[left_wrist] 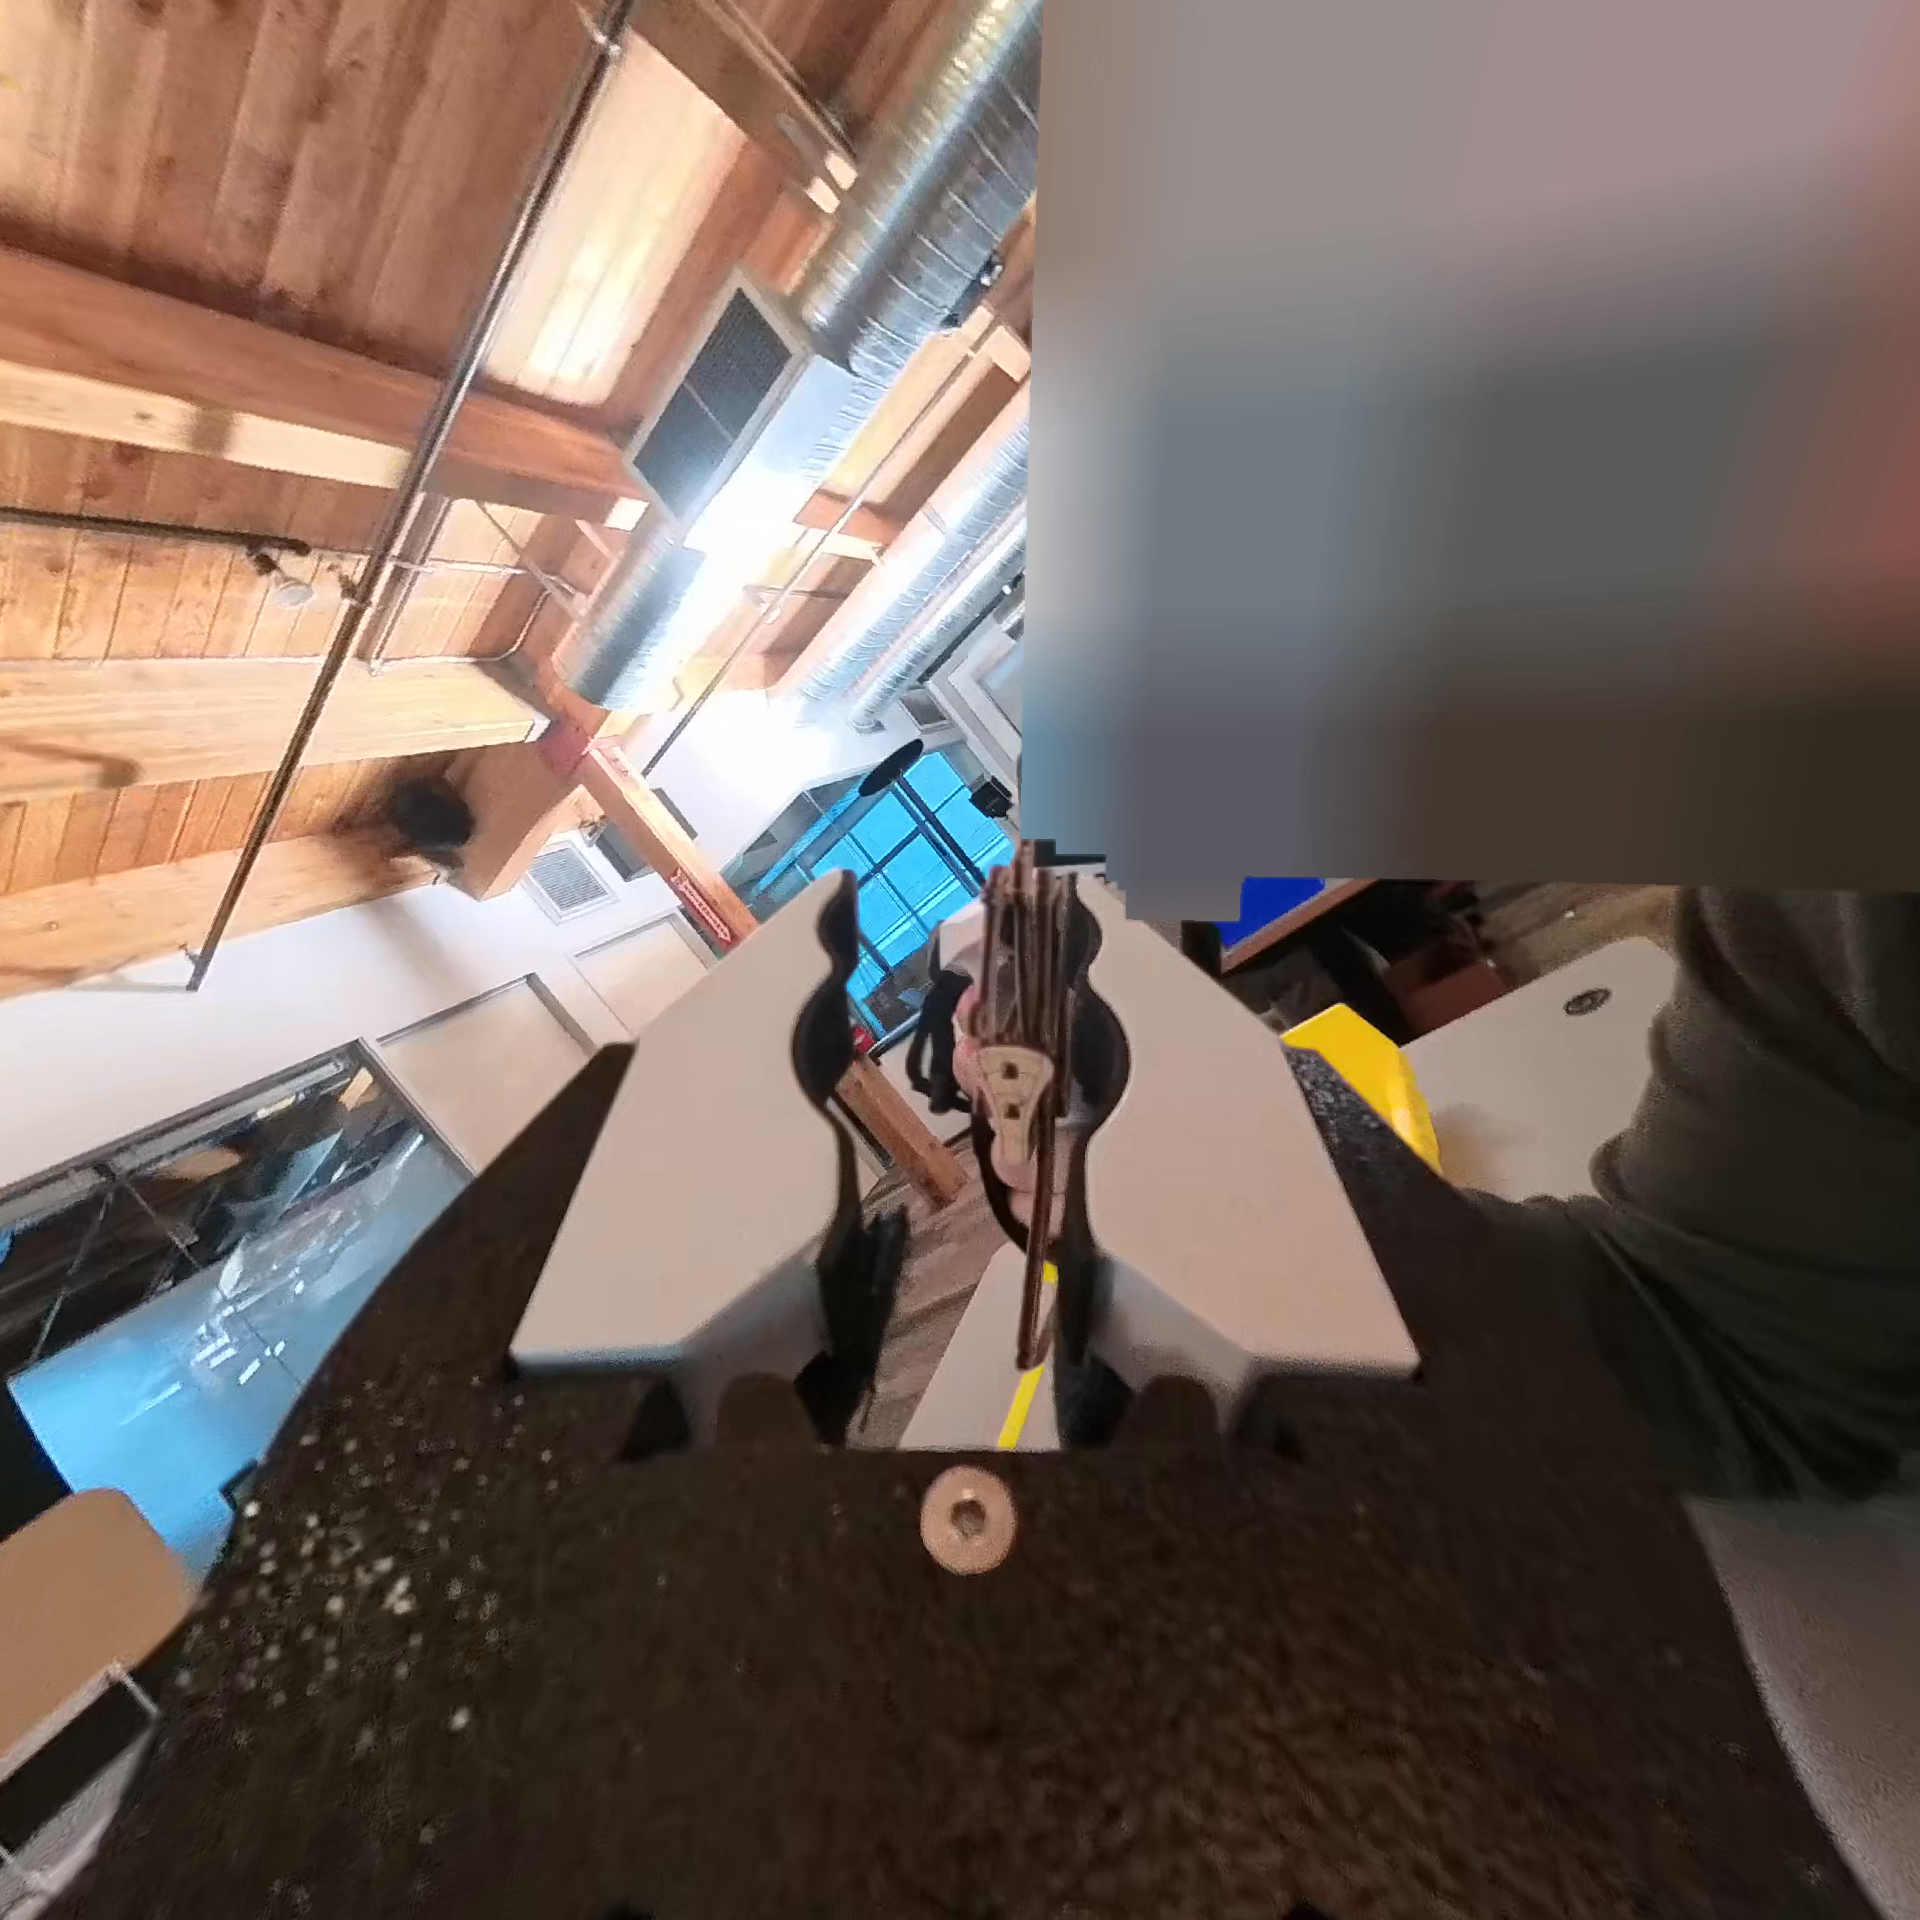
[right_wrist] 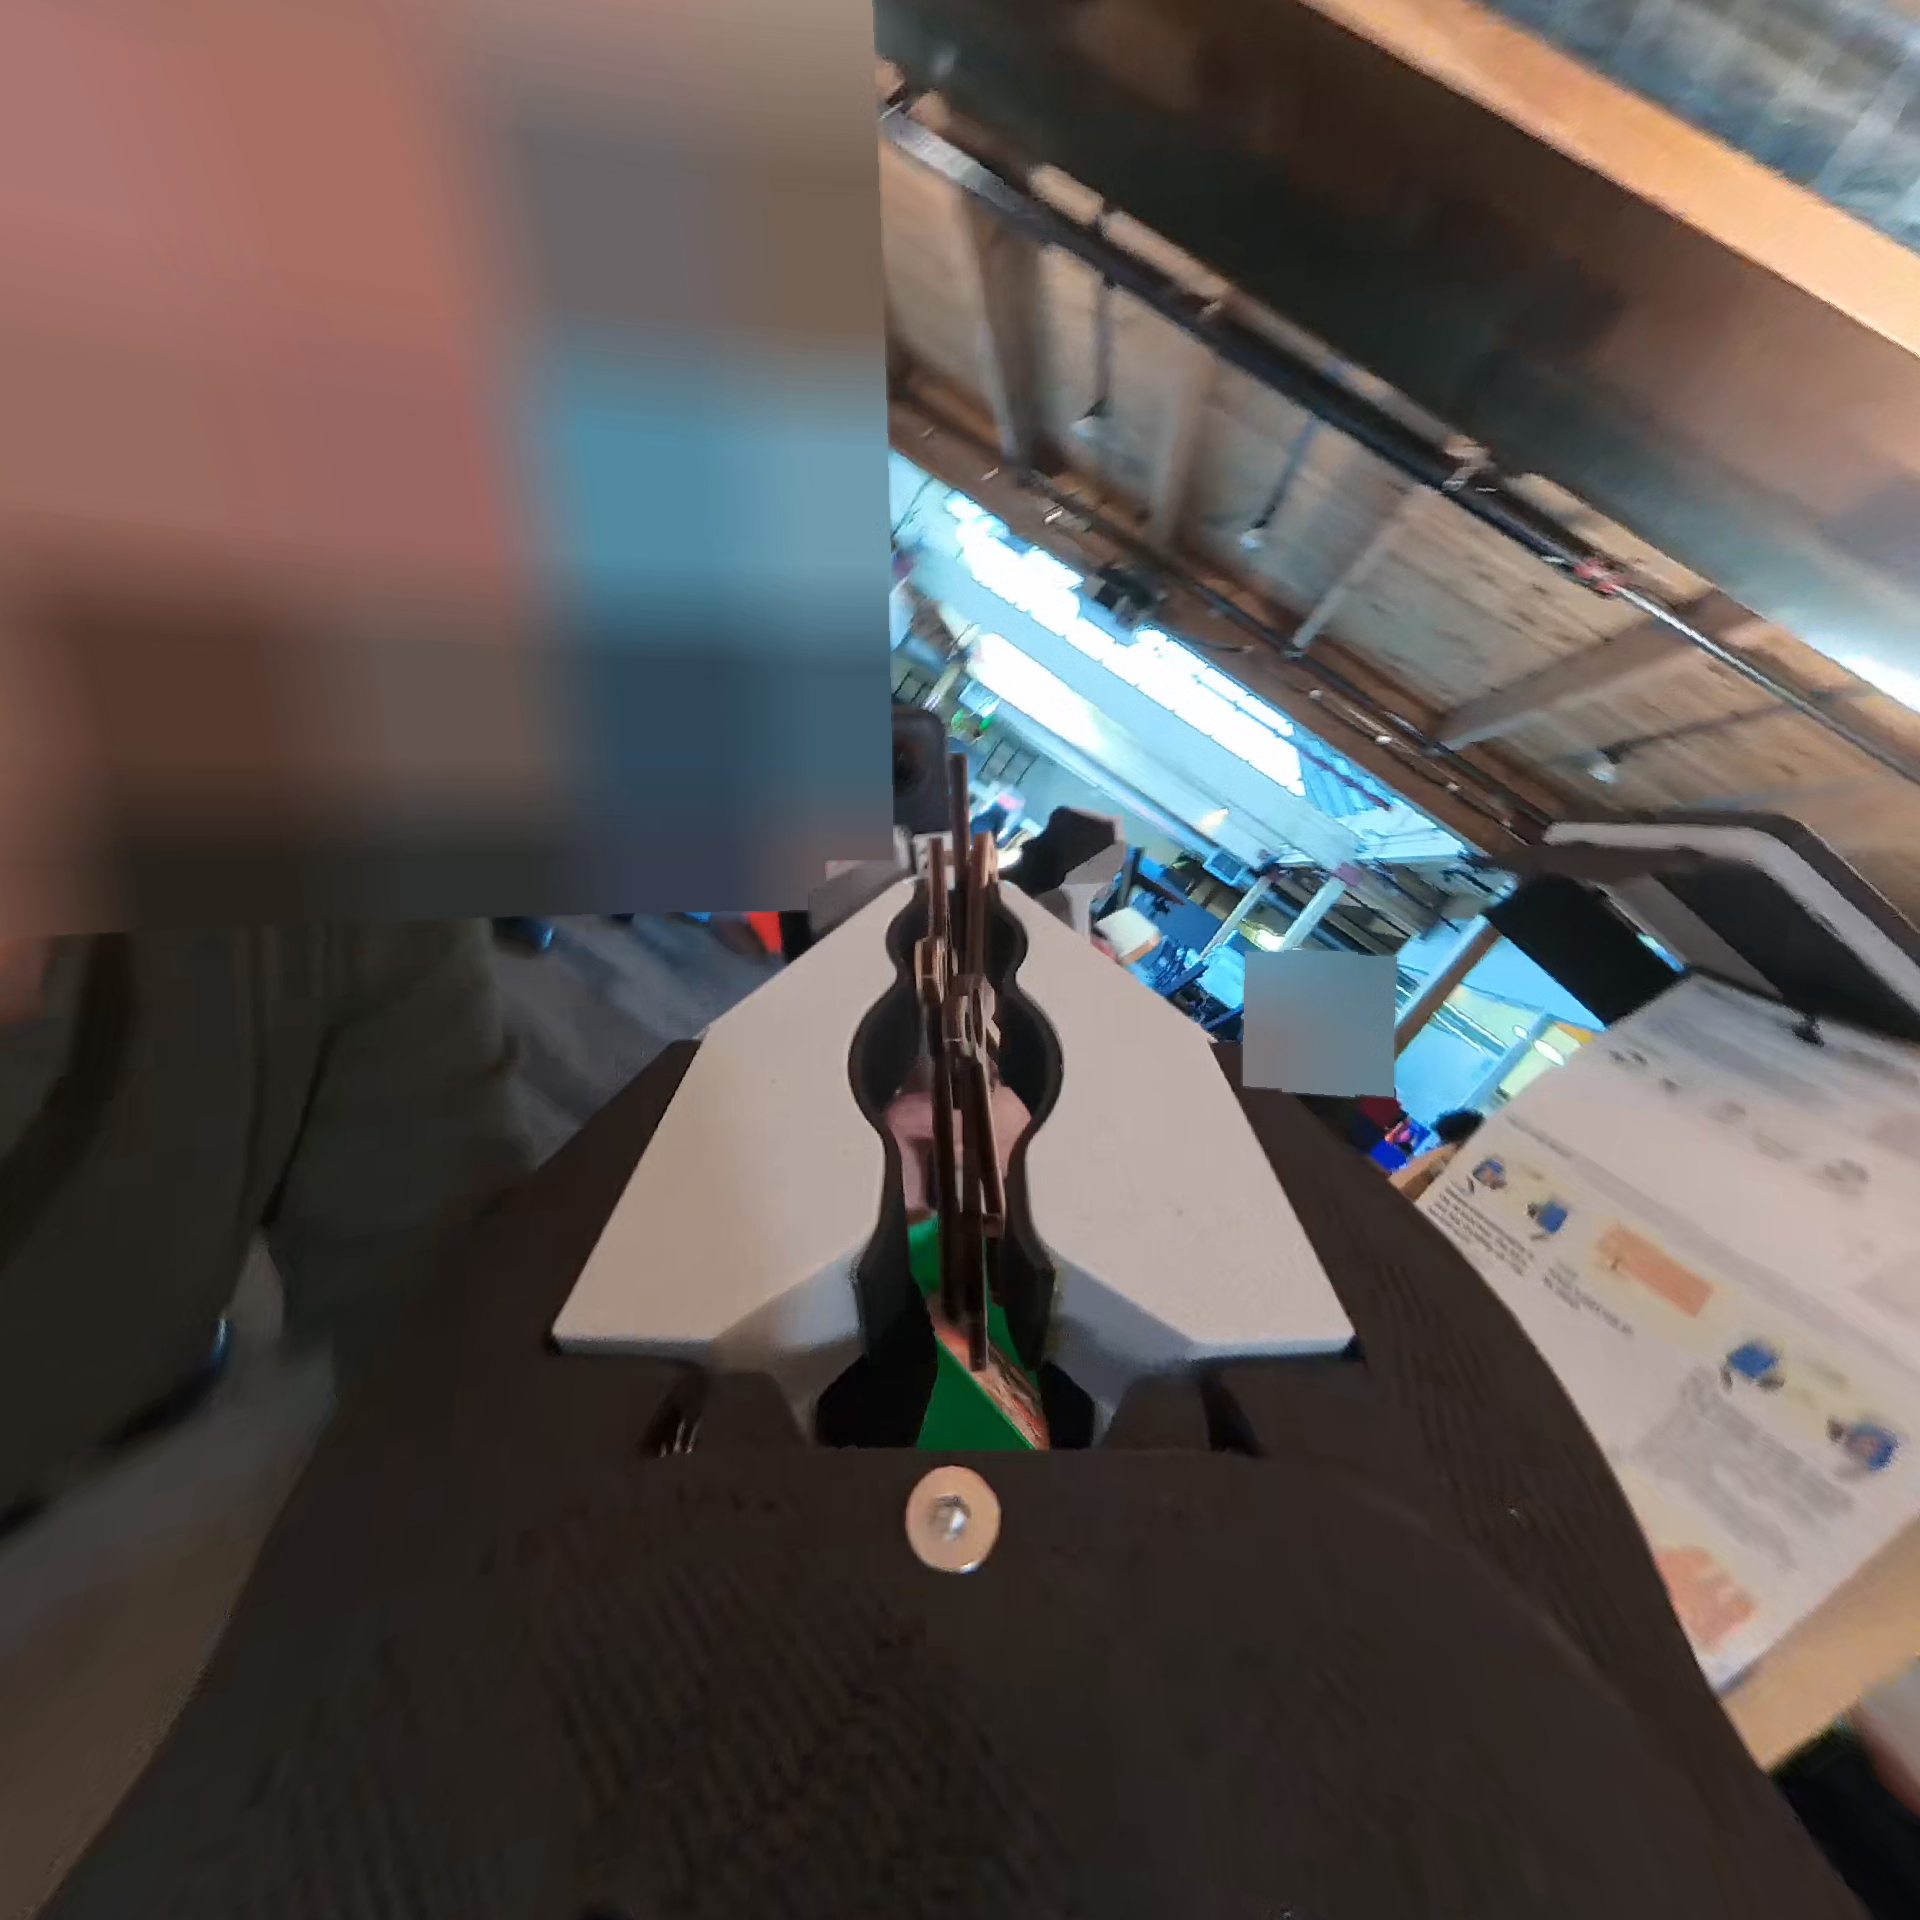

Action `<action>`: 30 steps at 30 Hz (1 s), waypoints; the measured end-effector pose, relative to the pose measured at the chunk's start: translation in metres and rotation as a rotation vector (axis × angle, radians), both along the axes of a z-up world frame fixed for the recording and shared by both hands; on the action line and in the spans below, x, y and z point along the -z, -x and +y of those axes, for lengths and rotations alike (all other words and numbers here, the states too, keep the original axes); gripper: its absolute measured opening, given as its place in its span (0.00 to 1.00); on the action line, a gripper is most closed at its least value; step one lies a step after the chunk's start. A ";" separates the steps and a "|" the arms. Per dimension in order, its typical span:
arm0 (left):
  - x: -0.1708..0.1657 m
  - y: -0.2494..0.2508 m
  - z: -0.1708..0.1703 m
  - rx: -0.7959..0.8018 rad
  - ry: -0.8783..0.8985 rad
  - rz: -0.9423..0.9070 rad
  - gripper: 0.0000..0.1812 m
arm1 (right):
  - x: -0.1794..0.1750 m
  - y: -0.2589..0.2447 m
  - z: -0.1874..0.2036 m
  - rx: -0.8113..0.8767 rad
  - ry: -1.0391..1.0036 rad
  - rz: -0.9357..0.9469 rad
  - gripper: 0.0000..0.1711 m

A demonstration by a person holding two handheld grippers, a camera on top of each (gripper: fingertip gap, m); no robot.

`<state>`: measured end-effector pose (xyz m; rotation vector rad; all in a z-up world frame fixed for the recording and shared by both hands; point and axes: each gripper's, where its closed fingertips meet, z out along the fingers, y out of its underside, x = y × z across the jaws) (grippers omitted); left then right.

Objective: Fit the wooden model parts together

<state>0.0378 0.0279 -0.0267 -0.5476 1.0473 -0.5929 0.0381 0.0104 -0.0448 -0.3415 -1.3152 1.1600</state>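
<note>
1. Up high, my left tool [left_wrist: 961, 914] stood parted w/ a gap; wooden model parts [left_wrist: 1023, 1049] sat against its right finger, grip unclear.
2. My right tool [right_wrist: 956, 904] was nearly closed, pinching wooden pieces [right_wrist: 961, 1039] edge-on.
3. Both pointed toward the ceiling [left_wrist: 208, 312].

Left hand-held gripper [left_wrist: 961, 914] raised, jaws apart; right hand-held gripper [right_wrist: 956, 894] raised, jaws nearly closed.

Both views are tilted steeply upward along their own fingers, toward the timber ceiling [left_wrist: 260, 312]. Thin wooden parts [left_wrist: 1023, 1049] are seen very close. The ceiling is shared by both.
</note>
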 end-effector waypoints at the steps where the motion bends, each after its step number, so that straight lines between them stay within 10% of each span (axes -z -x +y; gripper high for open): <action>1: 0.002 -0.003 -0.001 -0.002 -0.021 0.015 0.18 | 0.004 -0.001 -0.002 -0.004 -0.039 -0.012 0.04; 30: 0.043 -0.049 -0.013 0.067 -0.165 0.235 0.05 | 0.036 -0.034 -0.012 -0.112 -0.297 -0.016 0.04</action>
